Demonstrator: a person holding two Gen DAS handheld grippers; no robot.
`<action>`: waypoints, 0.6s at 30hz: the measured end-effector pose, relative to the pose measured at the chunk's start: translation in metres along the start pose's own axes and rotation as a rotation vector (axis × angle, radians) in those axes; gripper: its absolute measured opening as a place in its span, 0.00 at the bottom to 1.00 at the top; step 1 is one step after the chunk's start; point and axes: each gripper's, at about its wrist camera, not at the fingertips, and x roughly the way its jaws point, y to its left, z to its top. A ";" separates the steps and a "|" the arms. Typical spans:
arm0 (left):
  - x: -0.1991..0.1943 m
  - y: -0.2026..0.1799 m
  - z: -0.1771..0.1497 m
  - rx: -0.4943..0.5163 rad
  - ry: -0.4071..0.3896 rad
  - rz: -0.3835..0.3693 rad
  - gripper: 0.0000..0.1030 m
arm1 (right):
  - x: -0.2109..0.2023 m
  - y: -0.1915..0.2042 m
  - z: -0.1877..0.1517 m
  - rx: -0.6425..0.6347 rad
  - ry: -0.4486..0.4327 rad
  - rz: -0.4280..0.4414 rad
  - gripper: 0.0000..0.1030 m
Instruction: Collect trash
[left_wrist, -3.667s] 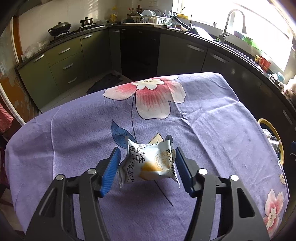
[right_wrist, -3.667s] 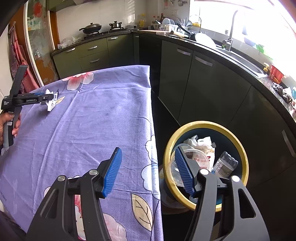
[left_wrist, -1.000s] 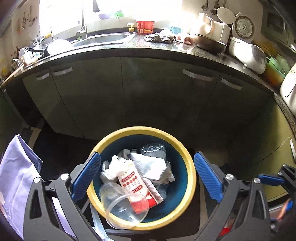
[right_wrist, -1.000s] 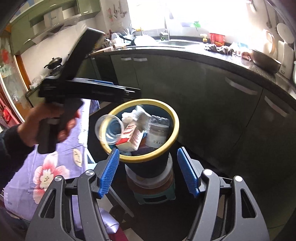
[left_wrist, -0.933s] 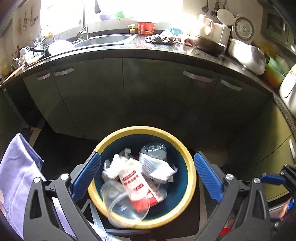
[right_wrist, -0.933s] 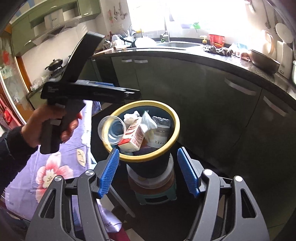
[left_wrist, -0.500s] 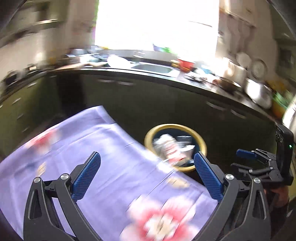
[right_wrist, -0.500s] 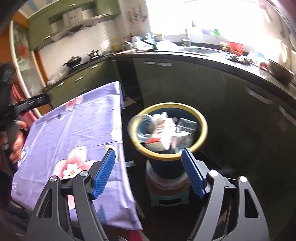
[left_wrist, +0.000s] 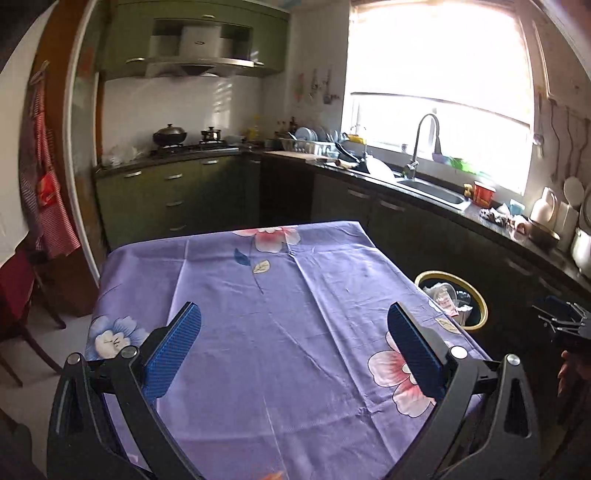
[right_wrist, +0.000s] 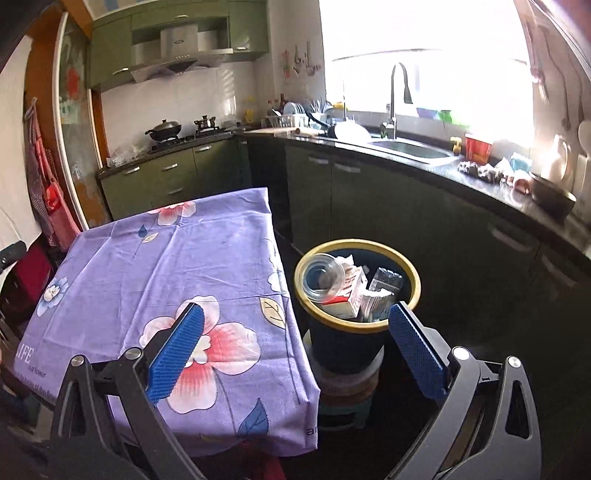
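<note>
My left gripper (left_wrist: 293, 350) is open and empty, held above the near part of the table with the purple flowered cloth (left_wrist: 280, 295). No trash shows on the cloth. My right gripper (right_wrist: 295, 350) is open and empty, between the table's right edge and the bin. The blue trash bin with a yellow rim (right_wrist: 413, 273) stands right of the table on a stool. It holds a clear plastic cup (right_wrist: 323, 275), a red and white carton (right_wrist: 351, 295) and wrappers. The bin also shows in the left wrist view (left_wrist: 480, 299).
A dark counter (right_wrist: 424, 162) with sink and faucet runs along the right and back under a bright window. Green cabinets (left_wrist: 166, 199) and a stove with pots are at the back. A red chair (left_wrist: 18, 295) stands left of the table.
My left gripper dropped the snack wrapper into the bin, then swung back from over the bin to above the table. My right gripper pulled back and up from the bin.
</note>
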 end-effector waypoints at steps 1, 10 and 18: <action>-0.004 0.001 0.000 -0.001 -0.009 0.004 0.94 | -0.003 0.001 -0.001 -0.004 -0.006 -0.002 0.96; -0.045 -0.008 -0.010 0.003 -0.051 0.029 0.94 | -0.039 0.013 -0.005 -0.040 -0.082 -0.007 0.96; -0.064 -0.009 -0.013 0.019 -0.085 0.050 0.94 | -0.052 0.018 -0.001 -0.046 -0.109 0.006 0.96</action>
